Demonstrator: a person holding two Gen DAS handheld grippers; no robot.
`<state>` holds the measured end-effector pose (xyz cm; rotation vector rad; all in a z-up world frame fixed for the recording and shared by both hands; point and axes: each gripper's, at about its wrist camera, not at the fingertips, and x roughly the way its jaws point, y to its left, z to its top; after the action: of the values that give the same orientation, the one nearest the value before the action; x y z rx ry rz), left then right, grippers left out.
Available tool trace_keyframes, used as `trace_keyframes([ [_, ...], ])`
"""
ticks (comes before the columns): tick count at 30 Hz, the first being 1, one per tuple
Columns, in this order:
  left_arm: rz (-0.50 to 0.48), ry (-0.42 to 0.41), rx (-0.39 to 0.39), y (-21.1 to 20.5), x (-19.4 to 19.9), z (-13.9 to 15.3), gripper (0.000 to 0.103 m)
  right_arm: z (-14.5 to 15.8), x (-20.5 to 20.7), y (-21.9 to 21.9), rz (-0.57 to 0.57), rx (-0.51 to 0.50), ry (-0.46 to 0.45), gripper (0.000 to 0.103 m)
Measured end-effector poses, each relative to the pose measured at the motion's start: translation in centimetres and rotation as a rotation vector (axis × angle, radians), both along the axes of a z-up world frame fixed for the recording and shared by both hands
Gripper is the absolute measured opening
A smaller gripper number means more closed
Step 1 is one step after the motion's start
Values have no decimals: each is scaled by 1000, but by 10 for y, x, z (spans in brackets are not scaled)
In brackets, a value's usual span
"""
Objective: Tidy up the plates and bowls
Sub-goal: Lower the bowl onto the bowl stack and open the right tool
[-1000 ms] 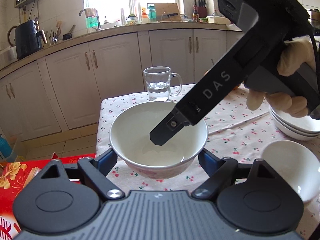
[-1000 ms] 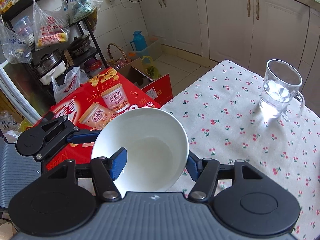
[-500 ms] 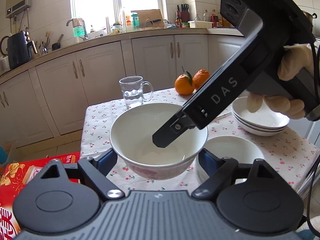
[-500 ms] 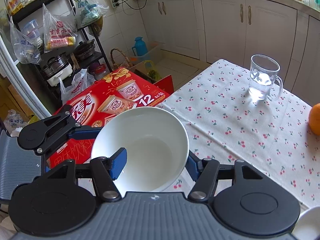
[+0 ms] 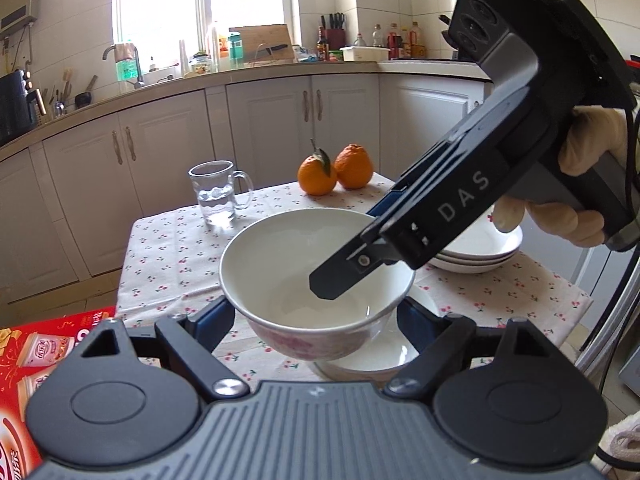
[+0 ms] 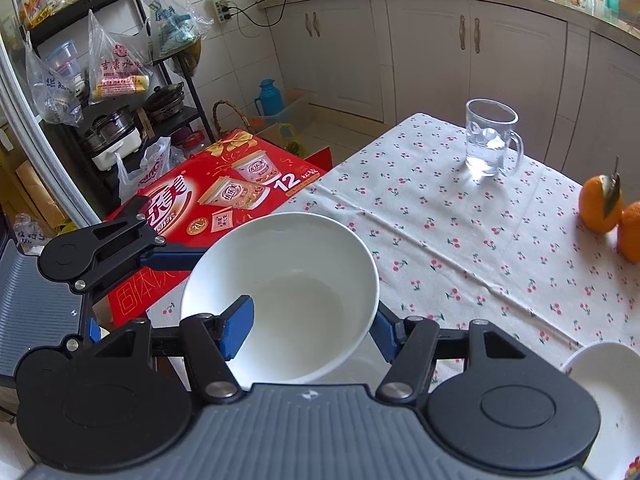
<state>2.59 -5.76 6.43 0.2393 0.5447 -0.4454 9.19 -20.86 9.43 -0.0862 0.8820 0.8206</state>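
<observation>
A white bowl with a pink pattern [image 5: 316, 280] is held in the air between both grippers. My left gripper [image 5: 316, 316] is shut on its sides. My right gripper [image 6: 310, 324] grips its rim, one blue finger [image 6: 238, 328] inside the bowl [image 6: 280, 300] and the other outside; it shows from the left wrist view [image 5: 420, 236] reaching in from the right. A second white bowl [image 5: 372, 360] sits on the table right under the held one. A stack of white plates [image 5: 480, 252] stands at the table's right edge, behind the right gripper.
The table has a cherry-print cloth [image 6: 460, 240]. A glass mug with water [image 5: 216, 196] and two oranges [image 5: 334, 174] stand at its far side. A red carton [image 6: 208, 200] lies on the floor left of the table. Another white dish [image 6: 608, 392] is at the lower right.
Both grippers have carried the bowl rightward along the table; it now hangs over the second bowl. The oranges and plate stack have come further into view.
</observation>
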Motion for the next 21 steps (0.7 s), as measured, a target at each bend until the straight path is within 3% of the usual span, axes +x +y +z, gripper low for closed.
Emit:
trace_keyframes([
  [21,-49,82,-13,-28,11,-26,88,-29,-5,-34,-96,-2,53,68],
])
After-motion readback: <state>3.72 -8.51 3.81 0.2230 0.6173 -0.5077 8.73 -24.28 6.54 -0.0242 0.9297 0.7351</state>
